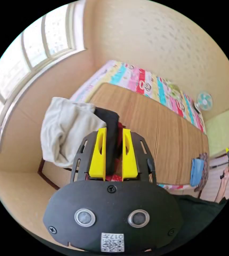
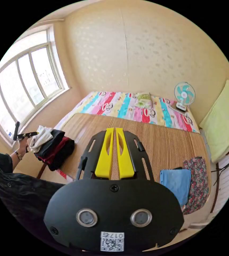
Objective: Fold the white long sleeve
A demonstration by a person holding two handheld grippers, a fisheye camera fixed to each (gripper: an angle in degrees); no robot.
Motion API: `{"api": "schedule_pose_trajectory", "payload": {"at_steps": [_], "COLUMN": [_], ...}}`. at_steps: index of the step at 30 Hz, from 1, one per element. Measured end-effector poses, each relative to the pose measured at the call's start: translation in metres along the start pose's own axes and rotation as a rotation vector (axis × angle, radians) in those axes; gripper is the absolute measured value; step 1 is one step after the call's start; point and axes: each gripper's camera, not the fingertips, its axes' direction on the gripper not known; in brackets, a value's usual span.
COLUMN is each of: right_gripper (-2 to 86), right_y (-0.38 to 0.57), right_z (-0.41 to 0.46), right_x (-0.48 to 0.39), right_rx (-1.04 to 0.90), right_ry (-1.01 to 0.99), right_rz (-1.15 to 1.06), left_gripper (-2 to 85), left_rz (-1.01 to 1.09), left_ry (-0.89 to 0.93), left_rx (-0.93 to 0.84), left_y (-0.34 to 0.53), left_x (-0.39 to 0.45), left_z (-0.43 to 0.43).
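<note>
Starting step | white long sleeve cloth [image 1: 63,128] lies on clothes pile [image 2: 54,150] at woven mat [image 1: 157,133] corner | left gripper [image 1: 113,152] part open around black cloth [image 1: 110,133], grip cannot be told | right gripper [image 2: 114,154] closed, empty | next: white cloth must be pulled out.

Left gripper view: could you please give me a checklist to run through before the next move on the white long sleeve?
1. White long sleeve found, on the clothes pile at the mat's edge: ok.
2. Left gripper lined up on it: not ok; a black garment sits between its jaws.
3. Left jaws pressing that garment: cannot tell.
4. Right gripper free, jaws together on nothing: ok.
5. Bare mat for folding: ok.
6. Blue cloth off to the side: ok.
</note>
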Motion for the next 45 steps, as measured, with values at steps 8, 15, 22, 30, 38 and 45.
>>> {"api": "schedule_pose_trajectory", "payload": {"at_steps": [8, 15, 22, 30, 38, 45], "right_gripper": [0.6, 0.3, 0.5, 0.5, 0.7, 1.0], "right_y": [-0.015, 0.041, 0.096, 0.135, 0.169, 0.176], "right_z": [0.047, 0.044, 0.001, 0.002, 0.01, 0.007], "right_x": [-0.115, -0.155, -0.161, -0.146, -0.112, -0.122], "right_rx": [0.098, 0.026, 0.33, 0.313, 0.091, 0.177], "right_ry": [-0.331, -0.429, -0.69, -0.643, -0.51, -0.498], "right_rz": [0.042, -0.065, -0.326, -0.198, -0.099, -0.101], "left_gripper": [11.8, 3.5, -0.6, 13.2, 15.7, 4.5], "left_rz": [-0.138, -0.063, 0.388, 0.075, -0.296, -0.174], "left_ry": [-0.074, 0.316, 1.685, 0.135, -0.071, 0.986], "left_rx": [-0.357, 0.012, 1.064, 0.027, -0.325, 0.139], "left_y": [0.018, 0.061, 0.054, 0.013, 0.149, 0.196], "left_x": [-0.114, -0.133, -0.127, -0.041, -0.111, -0.164], "left_z": [0.076, -0.052, -0.251, -0.128, 0.051, -0.063]}}
